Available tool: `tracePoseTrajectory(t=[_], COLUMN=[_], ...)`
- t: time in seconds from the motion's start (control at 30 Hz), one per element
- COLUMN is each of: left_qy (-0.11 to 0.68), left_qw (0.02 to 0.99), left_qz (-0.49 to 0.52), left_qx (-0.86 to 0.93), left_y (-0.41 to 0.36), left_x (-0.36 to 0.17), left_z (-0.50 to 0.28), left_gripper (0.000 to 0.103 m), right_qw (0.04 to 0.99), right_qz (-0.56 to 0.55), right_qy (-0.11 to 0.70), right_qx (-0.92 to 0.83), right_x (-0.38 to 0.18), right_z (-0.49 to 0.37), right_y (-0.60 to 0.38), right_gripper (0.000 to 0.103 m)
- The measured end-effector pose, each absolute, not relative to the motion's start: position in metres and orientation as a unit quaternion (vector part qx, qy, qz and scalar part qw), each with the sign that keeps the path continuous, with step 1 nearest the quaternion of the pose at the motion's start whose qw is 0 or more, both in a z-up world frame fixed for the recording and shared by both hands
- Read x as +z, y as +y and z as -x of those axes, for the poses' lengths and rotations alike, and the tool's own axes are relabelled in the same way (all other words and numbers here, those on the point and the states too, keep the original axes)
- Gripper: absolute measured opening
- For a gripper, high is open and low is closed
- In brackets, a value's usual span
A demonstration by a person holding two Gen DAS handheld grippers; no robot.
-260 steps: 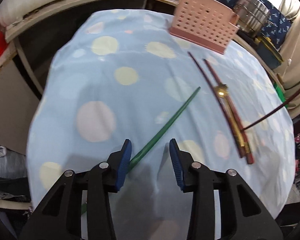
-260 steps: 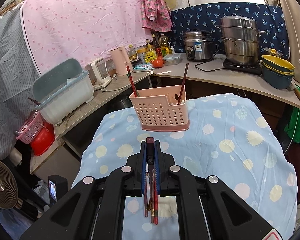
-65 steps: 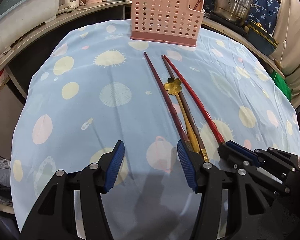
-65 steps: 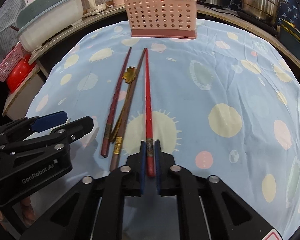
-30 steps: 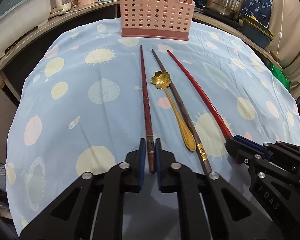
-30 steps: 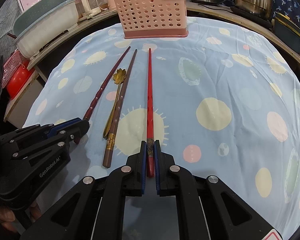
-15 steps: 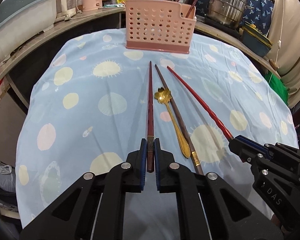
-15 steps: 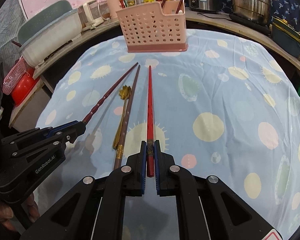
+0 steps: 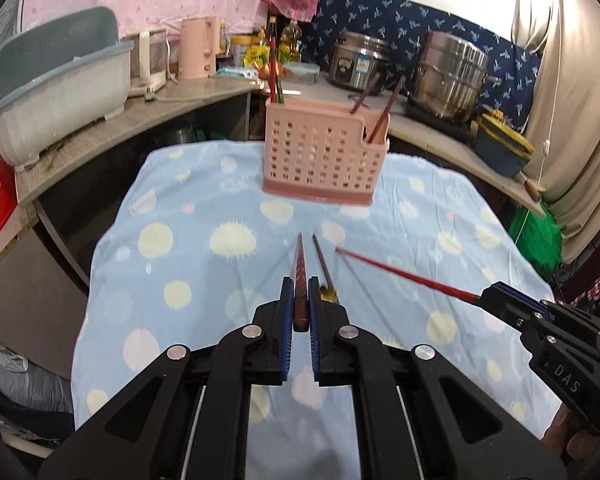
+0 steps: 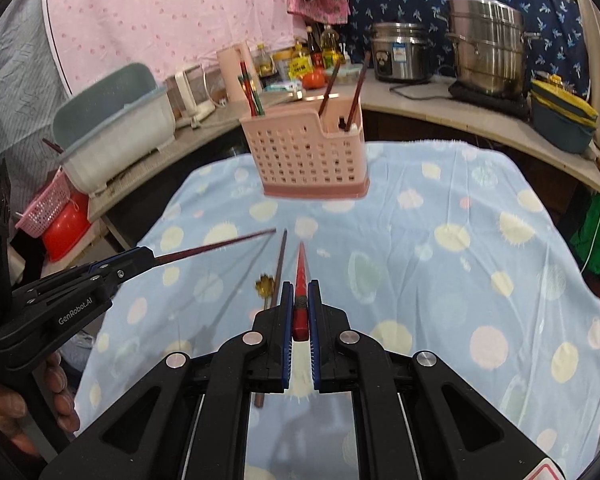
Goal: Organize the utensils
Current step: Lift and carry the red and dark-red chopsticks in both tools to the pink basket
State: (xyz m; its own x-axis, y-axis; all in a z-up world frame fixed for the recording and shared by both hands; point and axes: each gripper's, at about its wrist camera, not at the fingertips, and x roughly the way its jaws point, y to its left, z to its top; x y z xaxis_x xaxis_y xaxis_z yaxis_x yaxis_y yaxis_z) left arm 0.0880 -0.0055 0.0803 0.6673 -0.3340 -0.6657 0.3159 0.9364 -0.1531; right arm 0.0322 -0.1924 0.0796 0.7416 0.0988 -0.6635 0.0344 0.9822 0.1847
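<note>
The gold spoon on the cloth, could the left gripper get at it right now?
Probably not yet: the left gripper is shut on a dark red chopstick, lifted off the cloth. The gold spoon lies unobstructed beside a brown chopstick.

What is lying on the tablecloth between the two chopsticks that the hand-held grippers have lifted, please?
In the right wrist view, a brown chopstick and a gold flower-headed spoon lie between the dark red chopstick and the bright red chopstick.

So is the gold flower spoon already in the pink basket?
No, the gold flower spoon lies on the blue tablecloth beside a dark chopstick, well short of the pink basket.
</note>
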Motion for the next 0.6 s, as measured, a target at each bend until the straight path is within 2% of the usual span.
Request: tracePoseTrajectory(t=[0.6], left_qy=[0.275], left_qw=[0.94], left_qz=[0.01], left_qx=[-0.201], left_y=[-0.024], left_x=[0.188], left_z=[-0.163], left_gripper=[0.007], right_qw=[0.959], right_qz=[-0.094], right_qy=[0.268], right_qx=[0.015], right_x=[0.18], right_z=[-0.107], right_y=[-0.224], right_gripper=[0.007])
